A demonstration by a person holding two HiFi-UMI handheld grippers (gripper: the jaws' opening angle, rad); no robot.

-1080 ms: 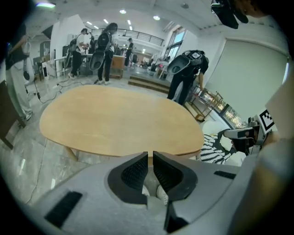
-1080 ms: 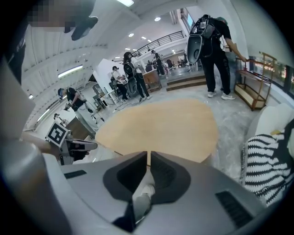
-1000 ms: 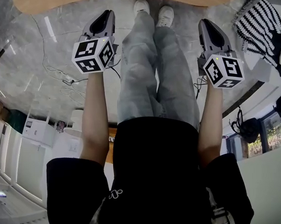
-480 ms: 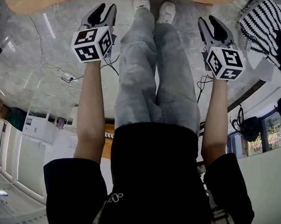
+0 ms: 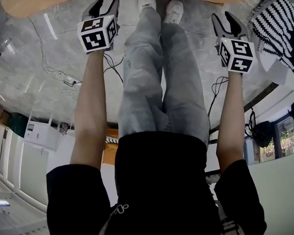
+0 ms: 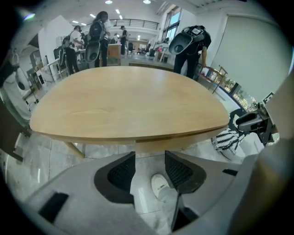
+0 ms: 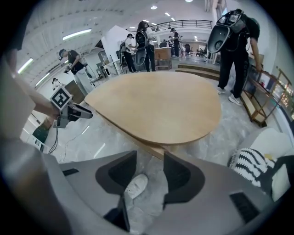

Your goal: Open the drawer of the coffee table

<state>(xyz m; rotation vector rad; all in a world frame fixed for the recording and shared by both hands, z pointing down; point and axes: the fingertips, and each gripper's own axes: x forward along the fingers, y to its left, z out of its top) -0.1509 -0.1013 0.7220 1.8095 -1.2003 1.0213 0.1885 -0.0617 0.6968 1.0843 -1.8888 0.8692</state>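
Lowered toward rounded wooden table, left hand-held gripper and right hand-held gripper are opening, empty.

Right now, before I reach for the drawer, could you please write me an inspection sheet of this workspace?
Surface: coffee table top bare, light wood.
Job's things: drawer not clearly seen; a wooden panel sits under the top's edge.
Clutter: striped textile at the right.
Grippers: left gripper and right gripper jaws opening, nothing between them.
Cables: loose cables on the floor.
Surroundings: people standing beyond the coffee table.
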